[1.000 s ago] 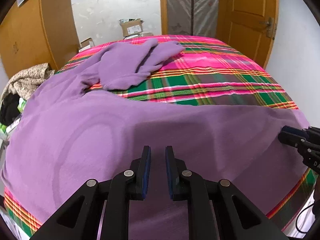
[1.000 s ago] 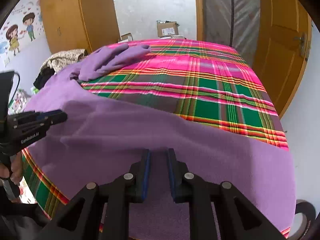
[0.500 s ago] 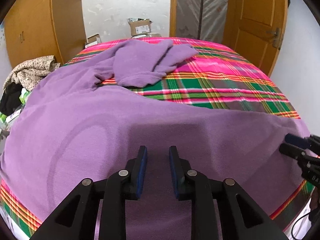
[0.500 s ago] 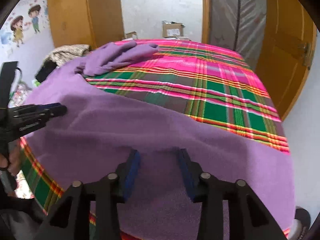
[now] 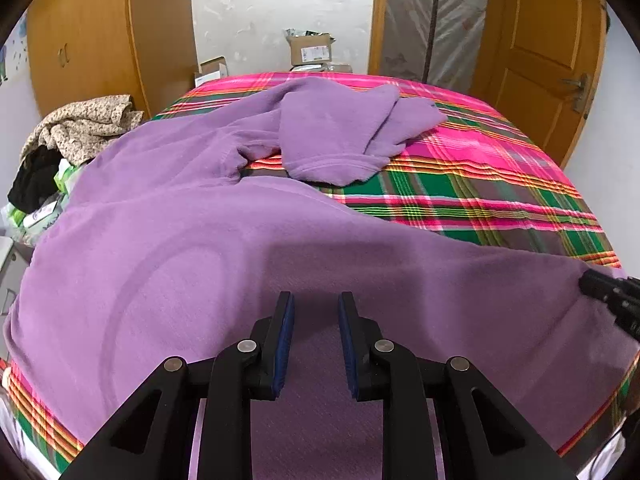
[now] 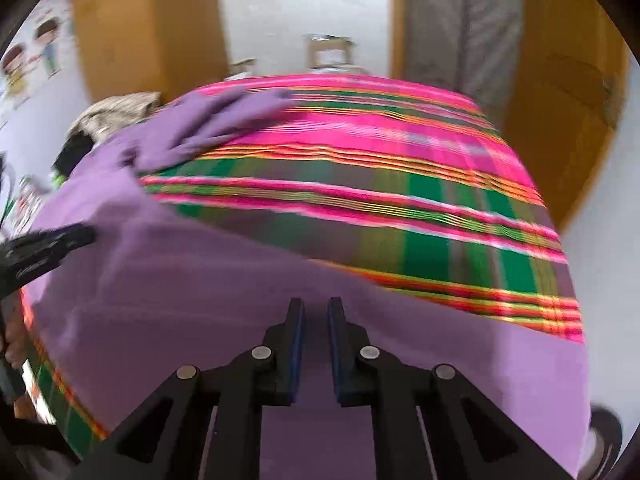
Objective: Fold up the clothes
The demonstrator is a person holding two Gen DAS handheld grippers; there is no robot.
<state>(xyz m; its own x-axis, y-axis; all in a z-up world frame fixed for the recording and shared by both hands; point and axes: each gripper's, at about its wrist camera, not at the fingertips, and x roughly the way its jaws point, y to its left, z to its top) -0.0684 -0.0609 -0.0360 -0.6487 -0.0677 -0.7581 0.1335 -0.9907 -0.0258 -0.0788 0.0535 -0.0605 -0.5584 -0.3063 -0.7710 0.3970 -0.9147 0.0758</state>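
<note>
You're at the hem-pinch step on the purple garment [image 5: 168, 248]: left hand-held gripper [image 5: 316, 316] released, right hand-held gripper [image 6: 316, 320] just closing, grip uncertain; next, confirm both grips, then lift.

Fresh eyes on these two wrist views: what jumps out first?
A big purple garment sprawls across the near and left side of the bed, one sleeve flopped toward the far end. Under it, the loud pink-and-green plaid bedspread fills the right. Both black grippers, left and right, hover over the garment's near edge, jaws narrowly apart.
</note>
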